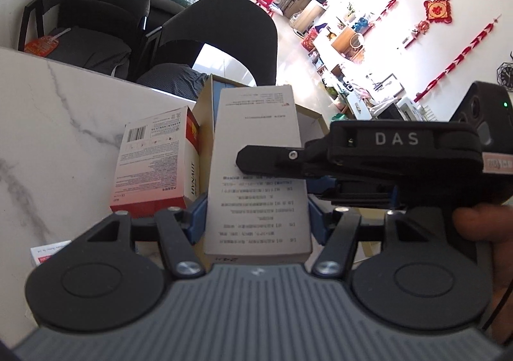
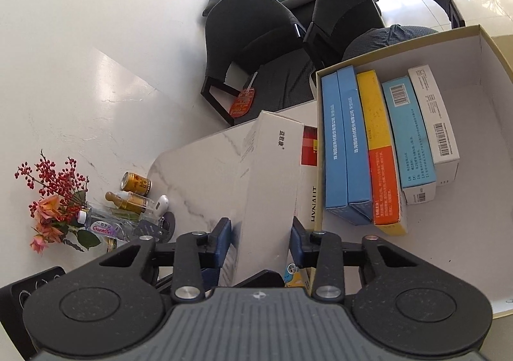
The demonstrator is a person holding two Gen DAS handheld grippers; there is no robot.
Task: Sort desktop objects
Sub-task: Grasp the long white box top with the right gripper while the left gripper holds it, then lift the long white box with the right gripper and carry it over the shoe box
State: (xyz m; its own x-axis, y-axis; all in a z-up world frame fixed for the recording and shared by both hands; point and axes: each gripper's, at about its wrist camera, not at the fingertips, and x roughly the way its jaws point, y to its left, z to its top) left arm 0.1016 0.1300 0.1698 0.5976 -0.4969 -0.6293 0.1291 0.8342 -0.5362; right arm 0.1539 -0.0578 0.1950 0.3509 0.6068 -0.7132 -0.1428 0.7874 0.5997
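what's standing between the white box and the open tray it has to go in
The red-and-white box stands upright against the outside of the tray, directly between it and the white box. The tray's side wall must be cleared too.

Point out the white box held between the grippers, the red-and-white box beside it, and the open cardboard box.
white box [image 1: 256, 168]: left wrist view, printed face.
red-and-white box [image 1: 150, 165]: left wrist view, white printed face.
open cardboard box [image 2: 481, 233]: right wrist view, bare white floor.

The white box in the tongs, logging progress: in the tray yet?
Out. The white box stands outside the tray wall, beside the table's red-white box.
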